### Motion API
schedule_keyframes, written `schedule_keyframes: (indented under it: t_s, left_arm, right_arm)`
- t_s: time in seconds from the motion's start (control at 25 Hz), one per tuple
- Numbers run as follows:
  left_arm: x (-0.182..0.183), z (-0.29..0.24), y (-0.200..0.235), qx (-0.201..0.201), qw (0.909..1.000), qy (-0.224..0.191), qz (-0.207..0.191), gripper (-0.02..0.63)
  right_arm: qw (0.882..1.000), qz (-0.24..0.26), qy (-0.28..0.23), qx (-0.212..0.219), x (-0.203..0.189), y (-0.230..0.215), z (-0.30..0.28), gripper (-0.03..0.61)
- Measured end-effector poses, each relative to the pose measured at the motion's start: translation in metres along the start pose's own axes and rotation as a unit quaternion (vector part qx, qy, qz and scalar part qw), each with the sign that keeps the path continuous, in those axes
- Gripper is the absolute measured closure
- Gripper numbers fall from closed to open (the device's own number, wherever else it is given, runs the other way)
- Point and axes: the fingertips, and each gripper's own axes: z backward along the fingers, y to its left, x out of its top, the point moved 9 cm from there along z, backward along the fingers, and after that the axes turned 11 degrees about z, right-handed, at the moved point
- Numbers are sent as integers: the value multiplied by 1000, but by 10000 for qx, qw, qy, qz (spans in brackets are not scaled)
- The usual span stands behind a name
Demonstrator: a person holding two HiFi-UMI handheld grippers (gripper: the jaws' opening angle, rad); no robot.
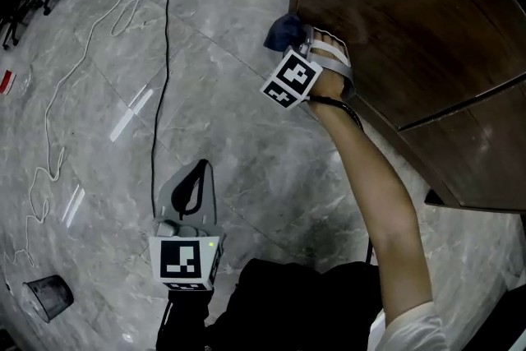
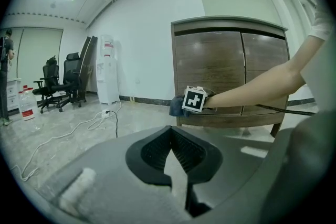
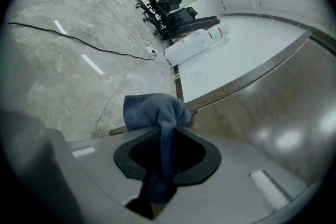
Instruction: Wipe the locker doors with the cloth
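A: Where's your cloth (image 3: 155, 110)?

B: Your right hand-held gripper (image 3: 167, 149) is clamped on it. A thin fold runs between the jaws, and the bunch bulges out in front, against the low left edge of the locker (image 2: 231, 60).

A: What could go wrong?

B: Two things, I'd judge. The pinch is on a narrow fold, so dragging hard across the door (image 1: 411, 20) could pull the cloth free. And you're right at the door's edge: slide off it and bare jaw may scrape the wood.

A: And your other hand?

B: Your left hand-held gripper (image 1: 193, 185) hangs low over the floor (image 1: 82, 136), jaws together, nothing in them.

A: Which view shows what?

B: Only the right gripper view shows the fold in the jaws. Only the left gripper view shows both doors upright, with the cloth at the left one's lower corner. The head view adds the cable (image 1: 164, 53) on the floor.
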Motion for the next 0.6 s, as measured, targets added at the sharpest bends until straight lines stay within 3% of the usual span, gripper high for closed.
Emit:
schedule_keyframes:
  t_s: [0.32, 0.48, 0.6]
  left_arm:
    - [-3, 4, 4, 63, 9999, 104, -42, 611]
    - [-1, 1, -7, -37, 9999, 58, -159, 611]
    - [8, -1, -27, -162, 9995, -45, -249, 611]
  right_arm:
    - [9914, -870, 54, 972, -3, 39, -26, 506]
    - [9802, -1394, -837, 1130, -13, 27, 15, 507]
    - [9599, -1939, -1527, 1330, -34, 3, 71, 508]
